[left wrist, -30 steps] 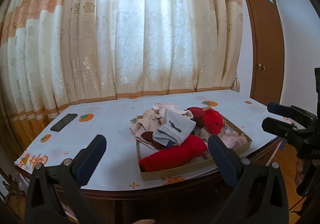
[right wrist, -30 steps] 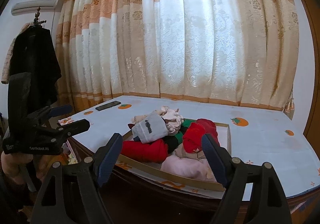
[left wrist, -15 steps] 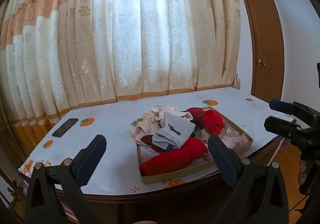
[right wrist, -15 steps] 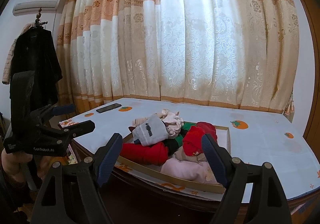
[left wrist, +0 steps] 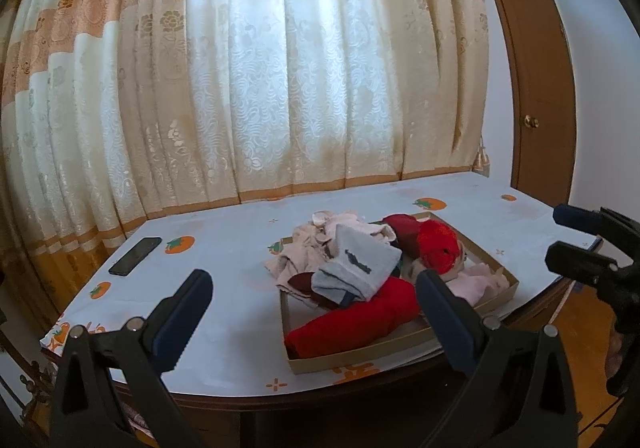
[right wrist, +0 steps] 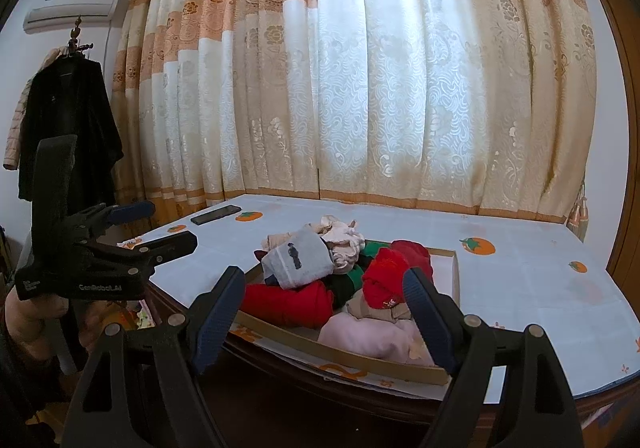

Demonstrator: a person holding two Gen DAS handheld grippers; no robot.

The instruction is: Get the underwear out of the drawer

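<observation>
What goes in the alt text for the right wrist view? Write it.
A shallow cardboard tray piled with folded clothes sits on a table before drawn curtains. The open right gripper frames it from short of the table edge, empty, and the left gripper is open at the left.

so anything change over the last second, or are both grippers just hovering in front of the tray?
Almost nothing. The left wrist view has drifted slightly; no item moved. Nothing was taken hold of or let go: the left gripper and right gripper are both open and empty, short of the tray. The clothes pile, with the grey piece on top, and the phone lie as before.
</observation>
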